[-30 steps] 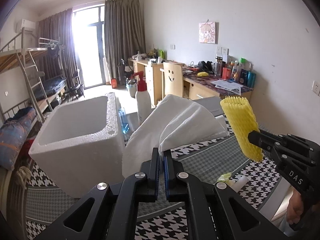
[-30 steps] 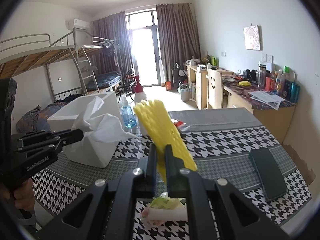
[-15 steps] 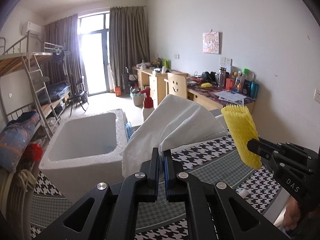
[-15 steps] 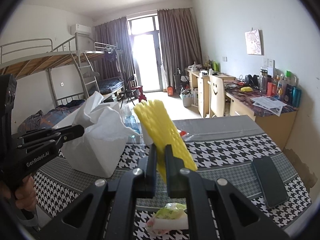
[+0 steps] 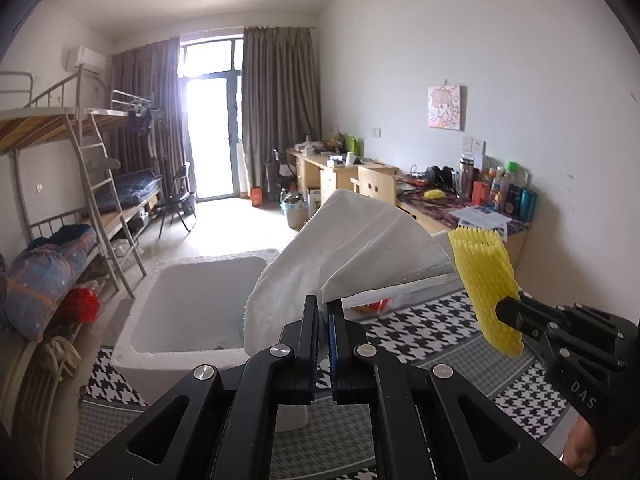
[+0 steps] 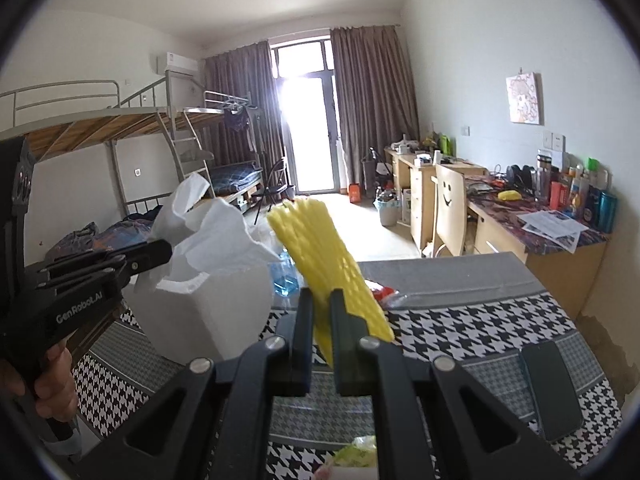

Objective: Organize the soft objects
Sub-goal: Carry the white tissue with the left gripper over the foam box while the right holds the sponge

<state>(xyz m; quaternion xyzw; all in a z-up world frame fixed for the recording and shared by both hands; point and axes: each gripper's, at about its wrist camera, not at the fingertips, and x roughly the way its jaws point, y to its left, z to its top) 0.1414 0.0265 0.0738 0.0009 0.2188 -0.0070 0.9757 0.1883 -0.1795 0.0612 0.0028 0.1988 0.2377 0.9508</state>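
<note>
My left gripper [image 5: 323, 307] is shut on a white tissue sheet [image 5: 344, 248] that fans upward, lifted beside the open white foam box [image 5: 192, 308]. In the right wrist view the same gripper [image 6: 160, 250] holds that tissue [image 6: 208, 228] over the box [image 6: 208, 312]. My right gripper [image 6: 322, 300] is shut on a yellow foam net sleeve [image 6: 324, 256] that stands up and leans left. From the left wrist view the right gripper [image 5: 505, 312] holds the sleeve [image 5: 486, 280] at the right, above the houndstooth table [image 5: 420, 340].
A dark phone [image 6: 550, 388] lies on the table at the right. A small yellow-green wrapped item [image 6: 356, 458] lies near the front edge. A blue-liquid bottle [image 6: 285, 280] and a red packet [image 6: 380, 292] sit behind the box. A hand [image 6: 52, 384] grips the left tool.
Both grippers have risen with their loads, so the foam box and table sit lower in view. The tissue and the yellow sleeve stay clamped as before.
</note>
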